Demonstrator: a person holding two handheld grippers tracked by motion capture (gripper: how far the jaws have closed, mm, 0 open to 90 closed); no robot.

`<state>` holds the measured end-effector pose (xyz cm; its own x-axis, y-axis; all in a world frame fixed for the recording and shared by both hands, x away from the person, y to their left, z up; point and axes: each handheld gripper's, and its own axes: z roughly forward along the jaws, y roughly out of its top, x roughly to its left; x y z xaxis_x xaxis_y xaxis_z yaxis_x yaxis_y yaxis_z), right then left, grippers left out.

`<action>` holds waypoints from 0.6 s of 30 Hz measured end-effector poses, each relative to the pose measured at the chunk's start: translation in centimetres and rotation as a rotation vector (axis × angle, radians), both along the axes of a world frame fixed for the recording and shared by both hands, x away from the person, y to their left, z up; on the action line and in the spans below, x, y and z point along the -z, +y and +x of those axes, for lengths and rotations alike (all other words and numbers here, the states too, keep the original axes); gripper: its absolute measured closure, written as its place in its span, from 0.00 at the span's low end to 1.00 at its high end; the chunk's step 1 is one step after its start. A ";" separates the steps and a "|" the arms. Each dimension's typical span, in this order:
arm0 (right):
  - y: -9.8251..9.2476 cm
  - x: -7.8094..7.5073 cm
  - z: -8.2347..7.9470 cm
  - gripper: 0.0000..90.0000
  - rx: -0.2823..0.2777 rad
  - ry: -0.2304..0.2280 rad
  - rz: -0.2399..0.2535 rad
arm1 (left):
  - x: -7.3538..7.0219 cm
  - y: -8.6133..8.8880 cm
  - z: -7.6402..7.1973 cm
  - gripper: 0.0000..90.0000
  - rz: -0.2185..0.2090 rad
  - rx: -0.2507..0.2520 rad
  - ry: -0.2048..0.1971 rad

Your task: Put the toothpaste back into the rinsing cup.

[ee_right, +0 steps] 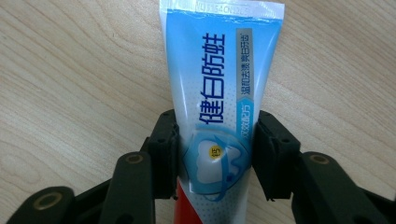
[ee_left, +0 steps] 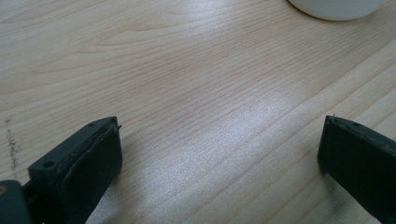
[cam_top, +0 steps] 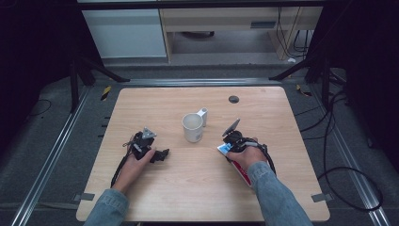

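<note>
Toothpaste tube (ee_right: 219,98) lies flat on the tabletop (ee_right: 70,93), pinched across its width by the right gripper (ee_right: 217,156); likely light, soft and slick, best held near the stiffer cap end; label reads 健白防蛀 in blue; left gripper (ee_left: 219,154) fingers (ee_left: 95,161) spread, nothing between them.

Your toothpaste tube (ee_right: 219,107) is light blue and white with dark blue lettering and a red band toward its lower end. It lies flat on the wooden table (ee_right: 70,93), crimped end pointing away, its sides pinched between black pads.
</note>
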<state>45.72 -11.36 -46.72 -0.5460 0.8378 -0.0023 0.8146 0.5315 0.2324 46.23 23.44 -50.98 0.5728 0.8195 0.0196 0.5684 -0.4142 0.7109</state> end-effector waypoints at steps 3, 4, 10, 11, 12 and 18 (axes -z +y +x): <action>0.0 -0.1 0.0 0.66 -0.013 -0.005 -0.005 | 0.0 0.0 0.0 0.00 0.000 0.000 0.000; 0.0 -0.1 -0.1 0.68 -0.009 -0.003 -0.004 | 0.0 0.0 0.0 0.00 0.000 0.000 0.000; -0.3 -0.5 -0.1 0.77 -0.014 -0.005 0.014 | 0.0 0.0 0.0 0.00 0.000 0.001 0.000; -0.4 -0.5 -0.1 0.77 -0.016 -0.007 0.012 | 0.0 0.0 0.0 0.00 0.000 0.001 0.000; -0.4 -0.5 -0.1 0.78 -0.016 -0.007 0.016 | 0.0 0.0 0.0 0.00 0.000 0.001 0.000; -0.5 -0.7 0.0 0.80 -0.033 -0.012 0.031 | 0.0 0.0 0.0 0.00 0.000 0.001 0.000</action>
